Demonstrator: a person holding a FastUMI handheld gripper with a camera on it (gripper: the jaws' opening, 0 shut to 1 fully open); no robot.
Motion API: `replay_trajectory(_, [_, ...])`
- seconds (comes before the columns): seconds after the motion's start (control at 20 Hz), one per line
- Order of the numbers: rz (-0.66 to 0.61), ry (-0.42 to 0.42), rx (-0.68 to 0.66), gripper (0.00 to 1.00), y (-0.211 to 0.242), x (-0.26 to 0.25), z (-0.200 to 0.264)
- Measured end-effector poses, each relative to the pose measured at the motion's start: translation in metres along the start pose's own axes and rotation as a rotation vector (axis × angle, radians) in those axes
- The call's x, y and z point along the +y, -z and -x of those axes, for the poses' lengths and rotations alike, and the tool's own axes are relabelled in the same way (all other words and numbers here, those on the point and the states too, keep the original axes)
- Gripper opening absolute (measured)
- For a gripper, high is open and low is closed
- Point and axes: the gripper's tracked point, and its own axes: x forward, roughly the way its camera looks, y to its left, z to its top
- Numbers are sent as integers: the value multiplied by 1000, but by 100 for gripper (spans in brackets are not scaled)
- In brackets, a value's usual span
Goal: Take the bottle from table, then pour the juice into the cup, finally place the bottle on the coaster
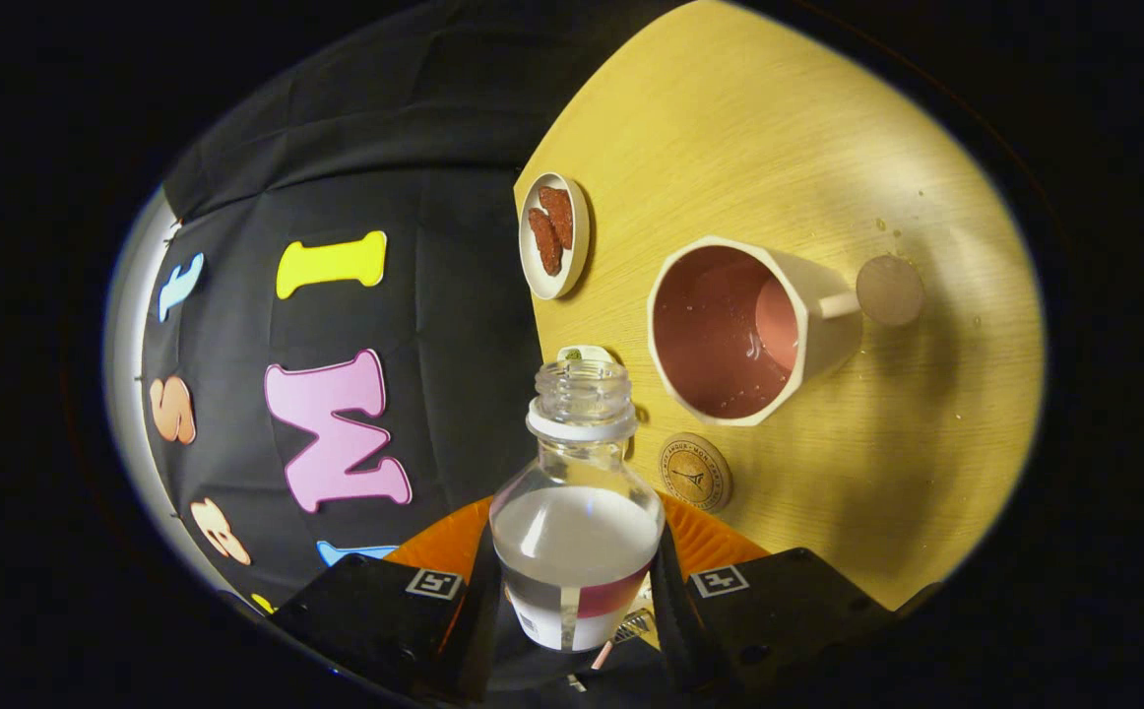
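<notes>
Bottle (577, 522) sits bottom centre of the frame, clamped between the two gripper (572, 601) fingers, one pressing each side of its lower body. Cap is off, the neck points up-frame toward the cup, and clear liquid fills roughly the lower half. The view is rolled hard, so the bottle is tipped over, not upright.

Largest to smallest:
- Table (779, 148): wood top, fills the right half of the frame. A few droplets show on it upper right, past the cup.
- Cup (744, 330): centre right, just beyond the bottle mouth and off to its right, mouth facing the camera. Inside looks wet, with some liquid pooled. My read: some pour has landed.
- Small dish (554, 236): upper centre, at the table edge, two reddish pieces in it. Not part of the job.
- Round cork disc (890, 290): right of the cup, behind its handle.
- Coaster (695, 473): printed round one, just right of the bottle shoulder, below the cup. Nothing on it.

Status: pick done, pour under way or finishing (can't tell which, no stream visible), placing on the coaster not yet done.
</notes>
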Motion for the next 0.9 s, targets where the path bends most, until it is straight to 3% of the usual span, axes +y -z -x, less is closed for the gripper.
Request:
replay_trajectory(0.55, [-209,30,24,69,5,3,-9])
replay_trajectory(0.9, [-275,29,30,69,7,7,-8])
